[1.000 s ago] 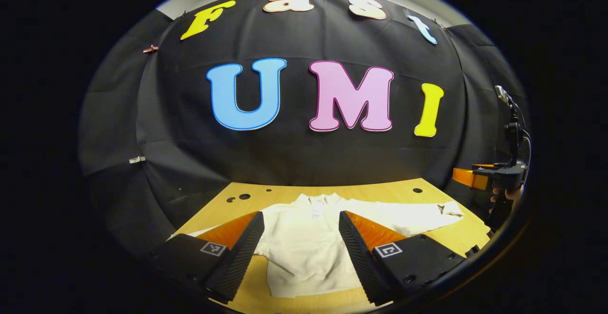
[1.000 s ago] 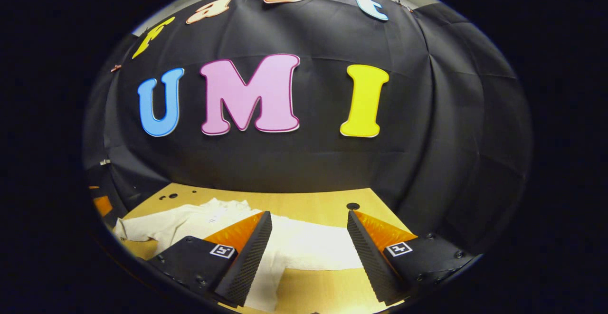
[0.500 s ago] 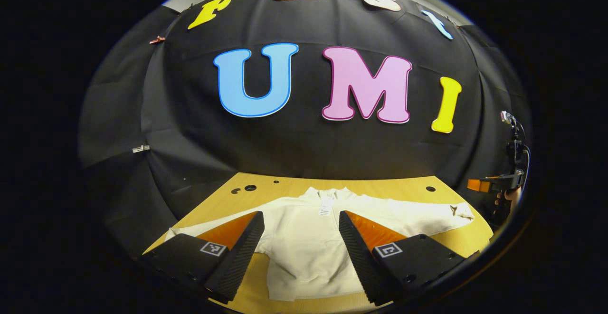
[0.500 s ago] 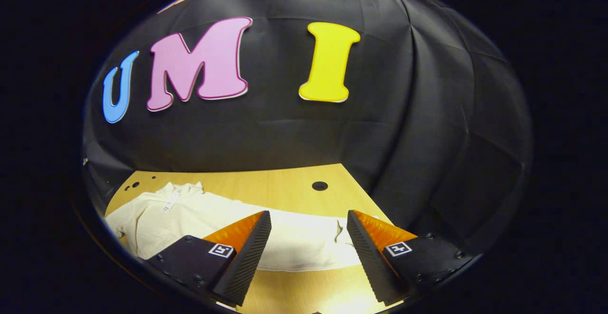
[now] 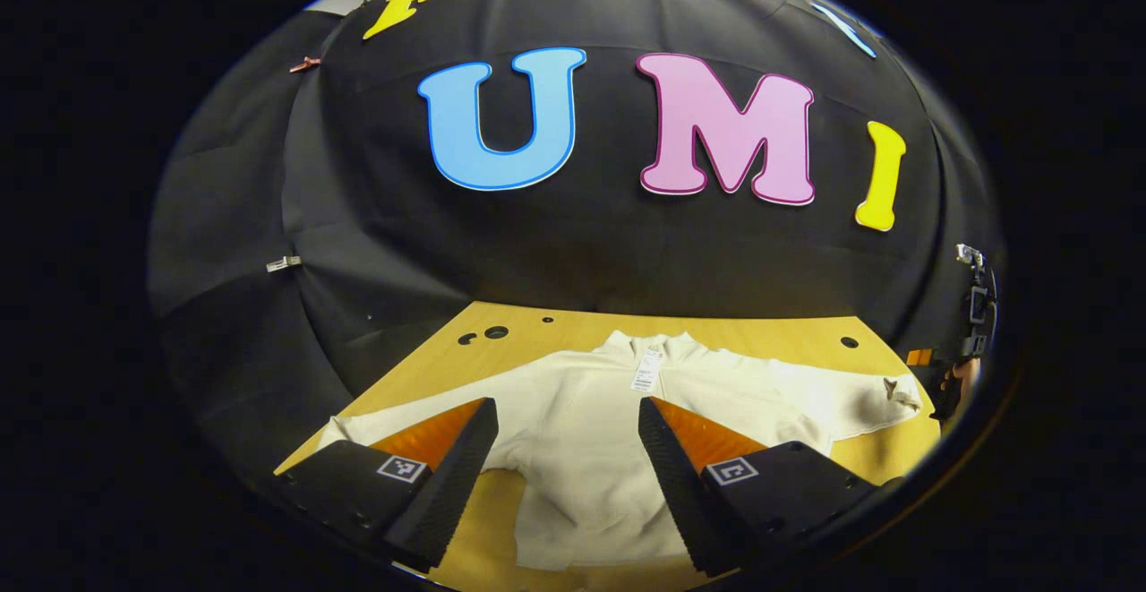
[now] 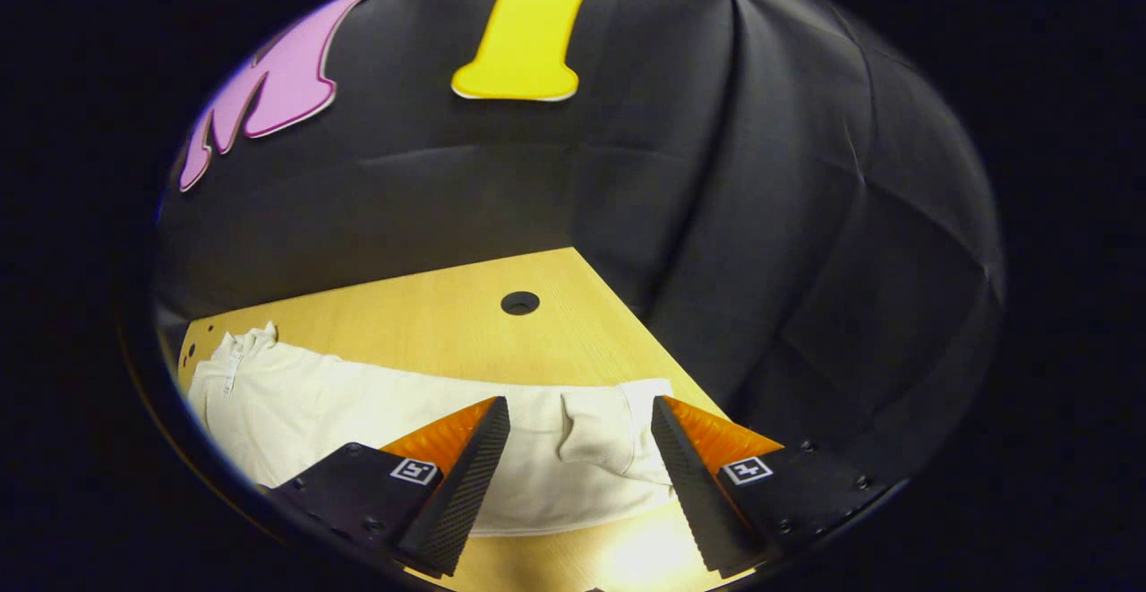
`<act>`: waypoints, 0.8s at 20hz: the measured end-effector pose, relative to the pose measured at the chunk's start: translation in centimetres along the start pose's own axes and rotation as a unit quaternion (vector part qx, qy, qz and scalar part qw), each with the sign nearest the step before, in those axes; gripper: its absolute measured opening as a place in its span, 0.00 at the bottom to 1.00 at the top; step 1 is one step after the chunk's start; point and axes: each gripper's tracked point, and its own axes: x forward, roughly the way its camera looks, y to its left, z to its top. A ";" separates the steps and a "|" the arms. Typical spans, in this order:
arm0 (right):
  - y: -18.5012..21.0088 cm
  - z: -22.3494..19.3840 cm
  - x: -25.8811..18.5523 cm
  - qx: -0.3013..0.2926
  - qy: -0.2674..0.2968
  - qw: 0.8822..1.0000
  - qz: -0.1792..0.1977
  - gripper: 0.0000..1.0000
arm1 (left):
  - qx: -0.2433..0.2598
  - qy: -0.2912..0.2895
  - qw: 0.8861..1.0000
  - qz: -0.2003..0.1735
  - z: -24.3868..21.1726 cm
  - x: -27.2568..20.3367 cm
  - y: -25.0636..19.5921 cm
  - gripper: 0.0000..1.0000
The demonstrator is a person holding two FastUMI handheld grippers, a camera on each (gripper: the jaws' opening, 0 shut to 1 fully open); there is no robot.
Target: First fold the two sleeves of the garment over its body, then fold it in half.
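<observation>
A cream long-sleeved garment (image 5: 591, 449) lies flat on the wooden table (image 5: 537, 332), collar toward the booth wall, a small tag at the neck (image 5: 645, 371). My left gripper (image 5: 564, 471) hovers open above the garment's body, nothing between its fingers. One sleeve (image 5: 842, 399) stretches out to the right, its cuff (image 5: 900, 392) near the table's edge. In the right gripper view that sleeve's cuff (image 6: 595, 435) lies between the spread fingers of my right gripper (image 6: 577, 476), which is open and above it. The other sleeve (image 5: 358, 429) reaches left, partly hidden behind a finger.
The right gripper with the hand holding it (image 5: 962, 368) shows at the far right of the left gripper view. Round holes (image 6: 520, 303) dot the tabletop near the wall. The table's right edge (image 6: 680, 368) runs close to the cuff.
Both grippers have tilted down and moved forward. The right gripper has swung right along the sleeve, so the cuff now lies between its fingers. The garment has not moved.
</observation>
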 end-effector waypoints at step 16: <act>-1.8 -5.9 6.3 0.015 0.109 0.994 -0.015 0.96 | 0.054 0.009 0.998 -0.022 -0.5 0.9 -3.7 0.98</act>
